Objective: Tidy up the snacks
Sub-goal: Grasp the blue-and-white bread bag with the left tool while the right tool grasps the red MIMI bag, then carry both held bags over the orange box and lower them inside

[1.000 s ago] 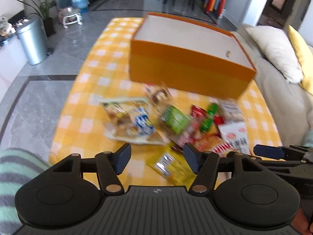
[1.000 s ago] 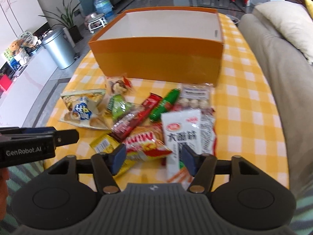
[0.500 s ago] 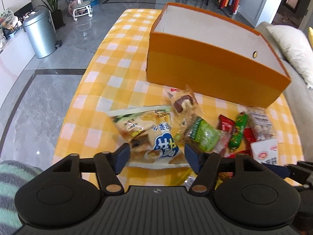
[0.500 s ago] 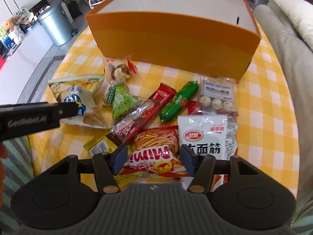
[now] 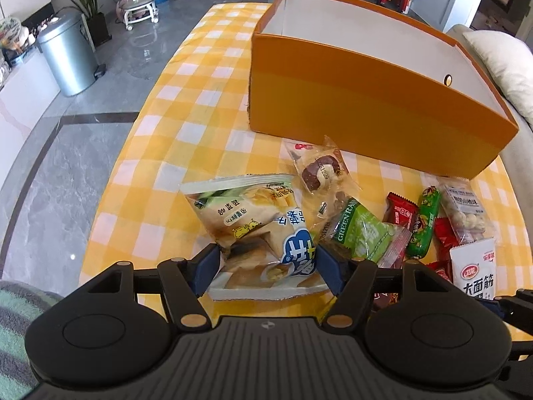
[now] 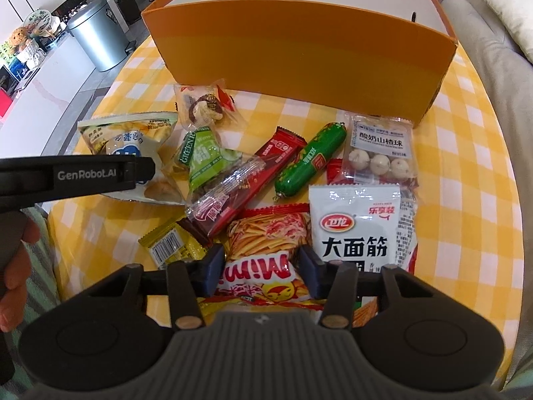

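Several snack packs lie in a heap on the yellow checked table in front of an orange box (image 5: 366,110) with a white inside. My left gripper (image 5: 266,266) is open and low over the beige chip bag (image 5: 253,220), one pad at each side of it. My right gripper (image 6: 261,271) has its jaws closing around the red Mimi snack bag (image 6: 263,243); the pads stand at its edges. Beside it lie a white bag with a red logo (image 6: 356,226), a green sausage (image 6: 309,160), a red bar (image 6: 266,156) and a green packet (image 6: 206,153).
The orange box (image 6: 299,56) stands just behind the heap. A grey sofa with a cushion (image 5: 499,63) runs along the table's right side. A metal bin (image 5: 66,56) stands on the floor to the left. A hand (image 6: 13,266) holds the left tool.
Both grippers have come down closer to the snacks. The left one moved from above the yellow packet to over the chip bag. The right jaws narrowed around the Mimi bag.
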### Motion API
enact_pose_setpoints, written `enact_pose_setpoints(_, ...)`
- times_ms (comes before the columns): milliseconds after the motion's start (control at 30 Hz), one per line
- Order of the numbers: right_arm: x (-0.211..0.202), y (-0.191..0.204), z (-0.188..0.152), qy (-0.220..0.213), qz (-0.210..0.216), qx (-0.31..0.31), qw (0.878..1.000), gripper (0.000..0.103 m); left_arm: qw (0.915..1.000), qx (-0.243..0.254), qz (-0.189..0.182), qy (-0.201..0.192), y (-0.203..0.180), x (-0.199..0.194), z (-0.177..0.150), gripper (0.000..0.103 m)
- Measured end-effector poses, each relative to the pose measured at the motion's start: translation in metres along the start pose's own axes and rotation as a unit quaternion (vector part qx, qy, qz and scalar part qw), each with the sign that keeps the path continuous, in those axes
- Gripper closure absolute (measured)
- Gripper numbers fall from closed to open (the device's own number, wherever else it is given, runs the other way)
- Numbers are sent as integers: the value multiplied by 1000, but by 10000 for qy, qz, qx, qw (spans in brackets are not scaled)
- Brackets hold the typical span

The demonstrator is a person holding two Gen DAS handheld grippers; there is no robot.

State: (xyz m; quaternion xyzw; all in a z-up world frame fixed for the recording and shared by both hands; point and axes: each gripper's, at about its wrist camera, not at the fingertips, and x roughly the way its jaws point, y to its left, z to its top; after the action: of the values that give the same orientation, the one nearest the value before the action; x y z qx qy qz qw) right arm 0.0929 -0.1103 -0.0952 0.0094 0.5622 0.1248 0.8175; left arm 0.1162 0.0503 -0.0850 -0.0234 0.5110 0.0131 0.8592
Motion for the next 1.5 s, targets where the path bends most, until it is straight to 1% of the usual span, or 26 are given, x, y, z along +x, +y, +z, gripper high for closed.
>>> enact_pose_setpoints(33, 0, -1, -1, -13, 8, 2, 10000, 58, 10000, 52, 3, -23, -2, 0, -1, 32)
enact_pose_setpoints(133, -1, -2, -2, -31, 19, -13, 10000, 59, 9997, 204, 56, -83, -6, -1, -2, 37)
enact_pose_setpoints(167, -1, -2, -2, -38, 21, -14, 10000, 59, 9997, 230, 84, -98, -7, -1, -3, 41)
enact_pose_setpoints(267, -2, -2, -4, -51, 35, -28, 10000, 61, 9994, 303, 154, -109, -8, -3, -5, 48)
enact_pose_setpoints(367, -4, -3, -5, -49, 69, -8, 10000, 62, 9992, 331, 182, -122, -8, -5, -6, 52)
enact_pose_setpoints(700, -23, -6, -12, -113, 333, 60, 9994, 62, 9983, 371, 306, -316, -7, -34, -14, 54)
enact_pose_setpoints(867, -40, -8, -15, -315, 508, 105, 9982, 63, 9980, 354, 286, -448, -6, -51, -18, 54)
enact_pose_setpoints(967, -51, -8, -17, -479, 450, 61, 9978, 63, 9976, 343, 251, -541, -7, -61, -20, 54)
enact_pose_setpoints(1033, -56, -9, -17, -580, 384, 53, 9976, 63, 9973, 344, 214, -609, -7, -69, -22, 54)
enact_pose_setpoints(1267, -79, -17, -14, -885, 359, 99, 9954, 63, 9959, 420, -5, -796, -14, -93, -22, 55)
enact_pose_setpoints(1367, -89, -20, -12, -1001, 401, 78, 9941, 63, 9944, 504, -141, -917, -21, -103, -18, 55)
enact_pose_setpoints(1500, -101, -21, -6, -1146, 329, -18, 9929, 63, 9911, 695, -280, -1102, -31, -113, -7, 55)
